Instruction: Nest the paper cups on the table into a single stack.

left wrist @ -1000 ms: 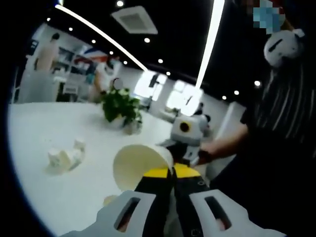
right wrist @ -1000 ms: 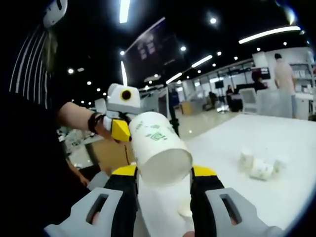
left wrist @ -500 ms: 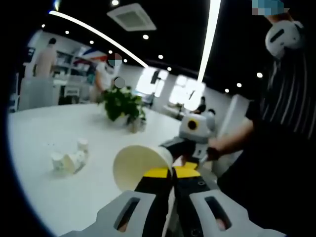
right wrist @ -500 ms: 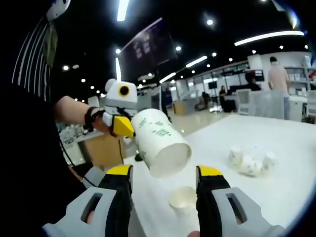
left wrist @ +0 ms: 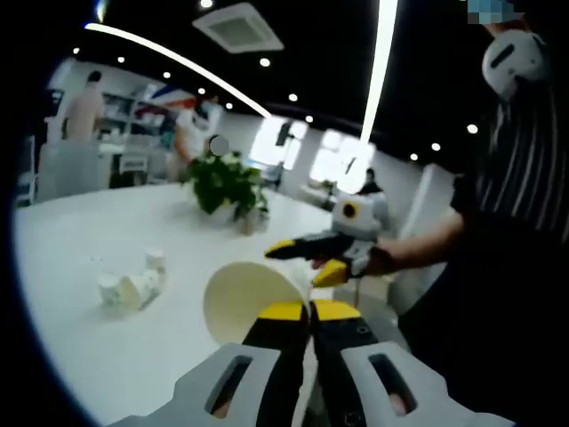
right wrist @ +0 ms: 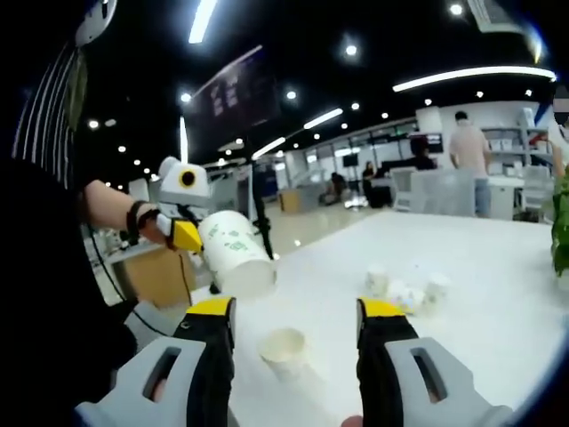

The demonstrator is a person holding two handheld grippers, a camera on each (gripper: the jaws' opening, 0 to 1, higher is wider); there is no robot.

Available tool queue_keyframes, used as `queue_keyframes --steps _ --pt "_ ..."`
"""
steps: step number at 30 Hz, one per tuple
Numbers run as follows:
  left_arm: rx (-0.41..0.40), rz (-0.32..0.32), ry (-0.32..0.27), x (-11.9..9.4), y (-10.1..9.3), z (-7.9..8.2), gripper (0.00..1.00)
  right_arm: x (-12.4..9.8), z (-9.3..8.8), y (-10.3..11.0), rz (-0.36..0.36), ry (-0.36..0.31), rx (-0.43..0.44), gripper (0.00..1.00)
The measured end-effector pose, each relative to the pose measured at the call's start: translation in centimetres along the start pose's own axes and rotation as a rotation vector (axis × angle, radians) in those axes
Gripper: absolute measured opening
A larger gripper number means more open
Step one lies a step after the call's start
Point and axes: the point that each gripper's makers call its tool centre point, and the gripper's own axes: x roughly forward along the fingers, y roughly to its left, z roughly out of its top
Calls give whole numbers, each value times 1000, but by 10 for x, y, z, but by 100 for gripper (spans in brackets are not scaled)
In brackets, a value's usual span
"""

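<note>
A white paper cup (left wrist: pixel 252 299) with green print (right wrist: pixel 236 253) is held up in the air, its open mouth turned toward the left gripper view. My left gripper (left wrist: pixel 309 310) is shut on its rim, and shows from the side (right wrist: pixel 184 235) in the right gripper view. My right gripper (right wrist: pixel 296 308) is open with nothing between its jaws. It hangs apart from the held cup, its yellow tips spread (left wrist: pixel 304 261). One cup (right wrist: pixel 283 351) stands upright on the white table (right wrist: pixel 498 294) just beyond the right jaws. Several more cups (right wrist: pixel 404 289) lie in a cluster (left wrist: pixel 132 286) farther out.
A potted green plant (left wrist: pixel 227 182) stands at the table's far side and shows at the edge (right wrist: pixel 562 222) of the right gripper view. The person's sleeve and forearm (left wrist: pixel 427 253) are on the right. Other people and shelves stand in the background.
A second ago the held cup sat between my right jaws. The right gripper has drawn back from it and stands open, and the upright cup on the table has come into view.
</note>
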Motion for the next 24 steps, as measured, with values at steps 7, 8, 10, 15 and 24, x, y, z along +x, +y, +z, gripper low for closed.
queue_keyframes --steps 7,8,10,15,24 --pt "-5 13 20 0 2 -6 0 -8 7 -23 -66 -1 -22 52" --pt "-6 18 32 0 4 -9 0 -9 7 -25 -73 3 -29 52" --pt "-3 38 64 0 8 -17 0 -10 6 -29 -82 10 -35 52" --pt "126 115 140 -2 22 -27 0 -11 7 -34 -103 7 -47 54" --pt "149 95 162 -1 19 -29 0 -11 4 -41 -145 12 -47 61"
